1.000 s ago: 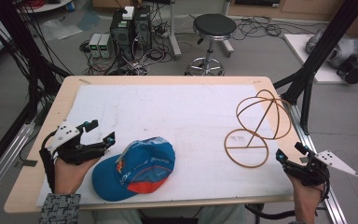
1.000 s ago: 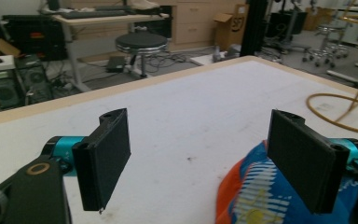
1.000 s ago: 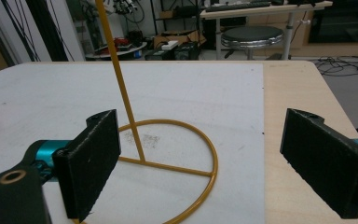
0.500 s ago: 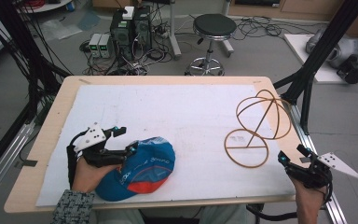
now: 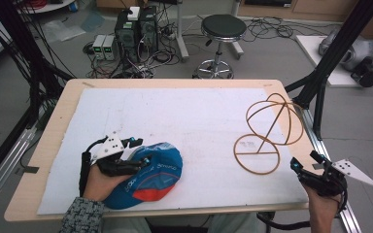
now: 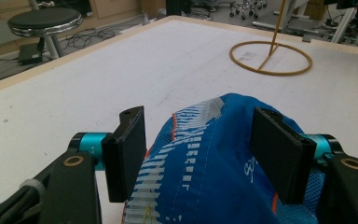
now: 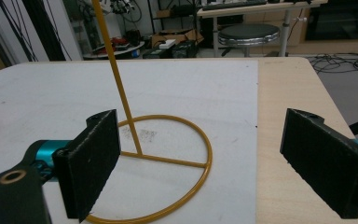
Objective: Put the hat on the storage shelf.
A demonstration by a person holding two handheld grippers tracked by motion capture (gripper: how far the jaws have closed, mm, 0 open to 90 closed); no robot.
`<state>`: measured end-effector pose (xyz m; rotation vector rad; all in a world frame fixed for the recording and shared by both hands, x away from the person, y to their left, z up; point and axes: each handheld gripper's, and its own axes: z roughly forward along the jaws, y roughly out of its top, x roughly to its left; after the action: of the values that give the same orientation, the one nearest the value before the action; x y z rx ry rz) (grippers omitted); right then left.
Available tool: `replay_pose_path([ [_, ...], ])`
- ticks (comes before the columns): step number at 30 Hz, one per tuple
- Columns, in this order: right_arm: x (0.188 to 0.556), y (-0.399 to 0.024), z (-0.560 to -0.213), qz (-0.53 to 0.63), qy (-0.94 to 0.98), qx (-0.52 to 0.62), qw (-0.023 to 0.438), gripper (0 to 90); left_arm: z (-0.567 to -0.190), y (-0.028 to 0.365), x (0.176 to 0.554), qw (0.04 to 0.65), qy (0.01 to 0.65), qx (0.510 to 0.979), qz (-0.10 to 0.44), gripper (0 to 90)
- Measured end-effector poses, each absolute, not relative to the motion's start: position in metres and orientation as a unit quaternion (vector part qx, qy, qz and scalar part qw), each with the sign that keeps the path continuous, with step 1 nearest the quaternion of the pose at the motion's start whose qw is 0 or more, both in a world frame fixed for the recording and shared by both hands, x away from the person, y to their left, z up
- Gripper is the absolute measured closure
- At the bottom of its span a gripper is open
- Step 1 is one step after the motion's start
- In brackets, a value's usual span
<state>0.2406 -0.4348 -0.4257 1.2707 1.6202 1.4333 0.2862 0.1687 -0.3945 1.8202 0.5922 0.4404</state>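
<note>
A blue cap (image 5: 162,171) with orange trim lies near the front left of the white sheet (image 5: 189,116). My left gripper (image 5: 141,150) reaches over it. In the left gripper view the cap's crown (image 6: 205,154) bulges between the two pads. The jaws have just been closing and stand close to the fabric on both sides without visibly squeezing it. At the front right my right gripper (image 5: 305,161) is open and holds nothing. It points at the yellow wire stand (image 5: 270,125), whose base ring (image 7: 205,158) and stem (image 7: 114,70) lie just ahead of its pads.
The sheet covers most of a wooden table (image 5: 53,145). Black frame posts (image 5: 328,73) rise at the right edge beside the wire stand. A round stool (image 5: 223,26) and computer boxes (image 5: 136,24) stand on the floor beyond the far edge.
My left gripper has moved right and down from beside the cap onto its crown, and its jaws have narrowed around it. The right gripper has stayed where it was.
</note>
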Motion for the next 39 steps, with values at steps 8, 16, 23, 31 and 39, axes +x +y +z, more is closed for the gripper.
replay_pose_path([
  [8, 0.241, -0.435, -0.426, 0.543, 0.615, 0.48, 0.31, 11.2, -0.399, 0.169, 0.288, 0.551, 0.25, 0.779, 0.166, 53.9],
  [16, 0.241, -0.436, -0.426, 0.543, 0.614, 0.481, 0.311, 11.2, -0.398, 0.169, 0.286, 0.558, 0.242, 0.778, 0.158, 79.4],
  [23, 0.241, -0.437, -0.426, 0.543, 0.613, 0.483, 0.31, 11.2, -0.396, 0.166, 0.284, 0.557, 0.237, 0.779, 0.161, 88.6],
  [31, 0.243, -0.44, -0.427, 0.546, 0.609, 0.486, 0.308, 11.2, -0.377, 0.157, 0.285, 0.58, 0.218, 0.769, 0.161, 88.6],
  [39, 0.242, -0.442, -0.427, 0.553, 0.603, 0.486, 0.307, 11.2, -0.348, 0.151, 0.29, 0.594, 0.198, 0.76, 0.172, 88.6],
])
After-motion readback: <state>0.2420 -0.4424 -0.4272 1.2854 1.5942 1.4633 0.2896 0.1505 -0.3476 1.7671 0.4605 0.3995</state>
